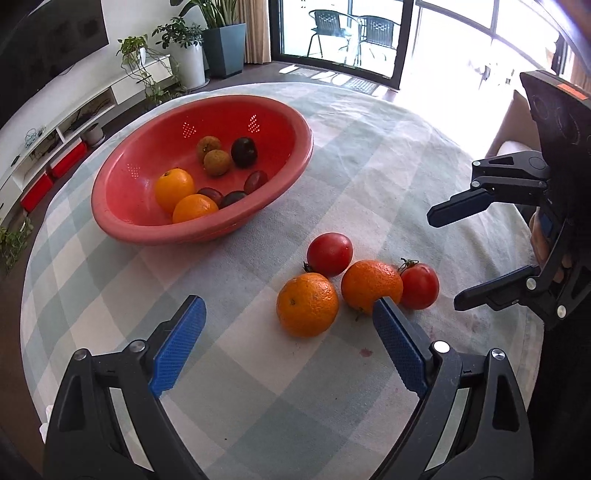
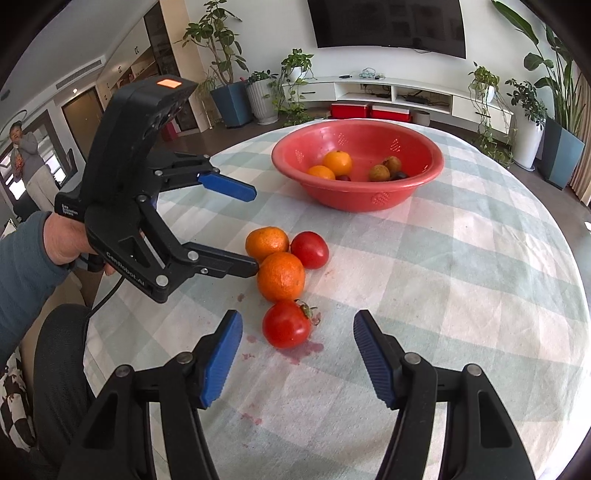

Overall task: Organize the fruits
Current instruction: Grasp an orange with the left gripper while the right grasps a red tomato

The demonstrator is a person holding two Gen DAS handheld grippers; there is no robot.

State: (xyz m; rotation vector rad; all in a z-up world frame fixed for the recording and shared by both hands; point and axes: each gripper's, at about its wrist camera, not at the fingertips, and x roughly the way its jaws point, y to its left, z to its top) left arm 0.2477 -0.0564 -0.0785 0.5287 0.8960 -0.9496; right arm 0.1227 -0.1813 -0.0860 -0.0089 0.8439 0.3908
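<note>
A red colander bowl (image 1: 122,221) (image 2: 354,201) sits on the checked tablecloth and holds two oranges (image 1: 174,188), brown and dark fruits. On the cloth in front lie two oranges (image 1: 307,305) (image 1: 371,285) and two tomatoes (image 1: 330,254) (image 1: 420,285). My left gripper (image 1: 290,306) (image 2: 255,227) is open and empty, just short of the nearer orange (image 2: 266,243). My right gripper (image 2: 297,325) (image 1: 441,258) is open and empty, with the near tomato (image 2: 286,325) just ahead between its fingers.
The round table (image 2: 480,295) has reddish stains (image 2: 303,349) near the tomato. Potted plants (image 2: 532,110), a TV unit (image 2: 406,92) and balcony doors (image 1: 340,33) stand beyond. A person (image 2: 26,155) stands at the far left.
</note>
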